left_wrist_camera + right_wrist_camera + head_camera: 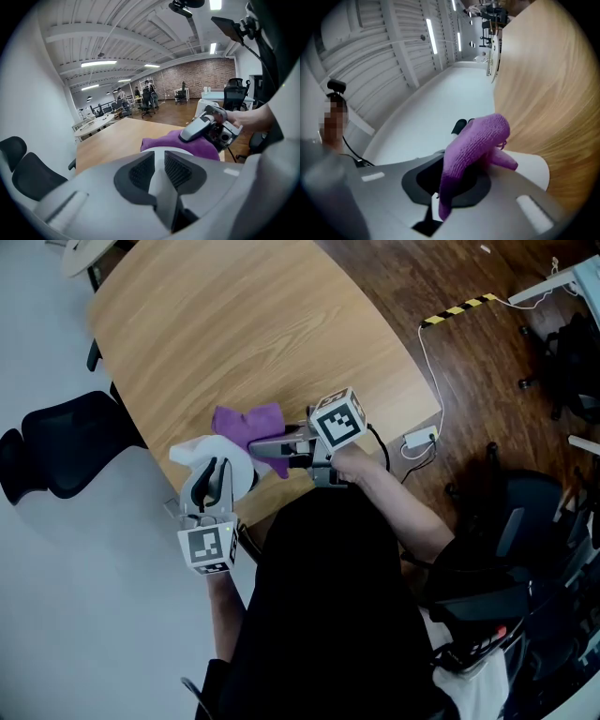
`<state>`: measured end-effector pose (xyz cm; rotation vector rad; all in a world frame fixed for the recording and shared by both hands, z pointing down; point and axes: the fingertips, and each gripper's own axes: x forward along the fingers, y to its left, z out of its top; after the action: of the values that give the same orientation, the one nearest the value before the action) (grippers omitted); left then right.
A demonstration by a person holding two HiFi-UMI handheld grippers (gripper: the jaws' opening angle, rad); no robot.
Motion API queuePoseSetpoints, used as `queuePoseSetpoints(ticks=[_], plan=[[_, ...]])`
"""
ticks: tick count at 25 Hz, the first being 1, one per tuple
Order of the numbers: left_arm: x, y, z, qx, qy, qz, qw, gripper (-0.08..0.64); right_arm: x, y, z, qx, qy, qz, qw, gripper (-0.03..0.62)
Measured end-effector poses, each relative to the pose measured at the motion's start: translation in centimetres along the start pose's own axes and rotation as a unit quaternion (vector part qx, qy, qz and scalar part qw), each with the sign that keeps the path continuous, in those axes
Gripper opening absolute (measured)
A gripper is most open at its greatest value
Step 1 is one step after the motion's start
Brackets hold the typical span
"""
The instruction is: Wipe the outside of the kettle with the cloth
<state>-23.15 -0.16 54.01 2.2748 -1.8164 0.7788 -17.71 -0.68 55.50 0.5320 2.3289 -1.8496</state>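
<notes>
A white kettle stands near the front edge of the wooden table. My left gripper reaches over it from the near side. In the left gripper view its black pads are shut on a thin white part of the kettle, its handle by the look of it. A purple cloth lies against the kettle's far right side, and my right gripper is shut on it. In the right gripper view the cloth sticks out of the jaws and touches the white kettle.
A black office chair stands left of the table. Another dark chair is at the right. A white power adapter with its cable lies on the wooden floor by the table's right edge. Yellow-black tape marks the floor.
</notes>
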Motion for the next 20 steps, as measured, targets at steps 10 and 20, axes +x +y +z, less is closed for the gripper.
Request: queuePoseSetpoints(ticks=[10, 20], plan=[[0.3, -0.4, 0.0, 0.002, 0.0, 0.007, 1.0, 0.166, -4.9, -16.5, -6.4, 0.091, -0.003, -0.162, 0.983, 0.021], [-0.3, 0.1, -0.7, -0.017, -0.005, -0.023, 0.9996, 0.173, -6.2, -18.9, -10.8, 0.123, 0.019, -0.257, 0.958, 0.021]])
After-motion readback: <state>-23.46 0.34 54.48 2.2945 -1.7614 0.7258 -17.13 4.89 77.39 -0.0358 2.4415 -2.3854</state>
